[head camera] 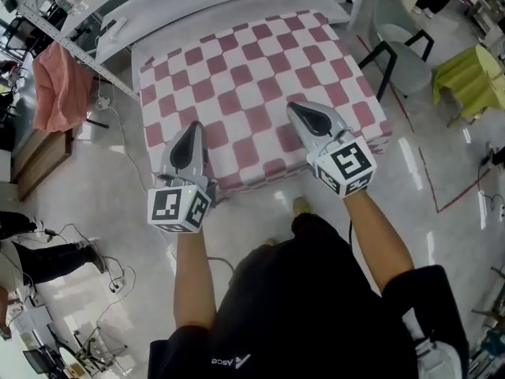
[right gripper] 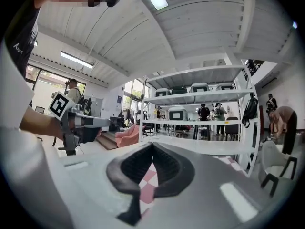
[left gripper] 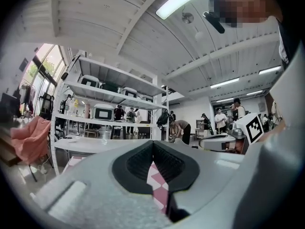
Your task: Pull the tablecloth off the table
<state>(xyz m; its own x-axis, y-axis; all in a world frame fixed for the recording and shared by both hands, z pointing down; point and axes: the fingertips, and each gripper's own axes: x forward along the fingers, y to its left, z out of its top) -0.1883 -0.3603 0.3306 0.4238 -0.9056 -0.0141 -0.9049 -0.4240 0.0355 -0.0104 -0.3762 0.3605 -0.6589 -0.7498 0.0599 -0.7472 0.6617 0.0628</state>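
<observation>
Left tongs [head camera: 192, 127] and right tongs [head camera: 294, 108] are both closed. You hold them at the 6 o'clock edge of the flat tablecloth [head camera: 252, 61] covering the worktop, likely to drag it toward you. Can't tell if they pinch it.

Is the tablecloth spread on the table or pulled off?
Spread: the checkered tablecloth lies flat across the whole top and drapes over the near edge.

The tablecloth [head camera: 260, 93] is checked in dull pink and white squares. It lies spread flat and smooth over the top of the desk and covers it wholly, so the desk itself stays hidden. At the desk's near edge and right edge the cloth drops over in a short hanging fold. Its rows of squares run askew to the desk's near edge.
</observation>
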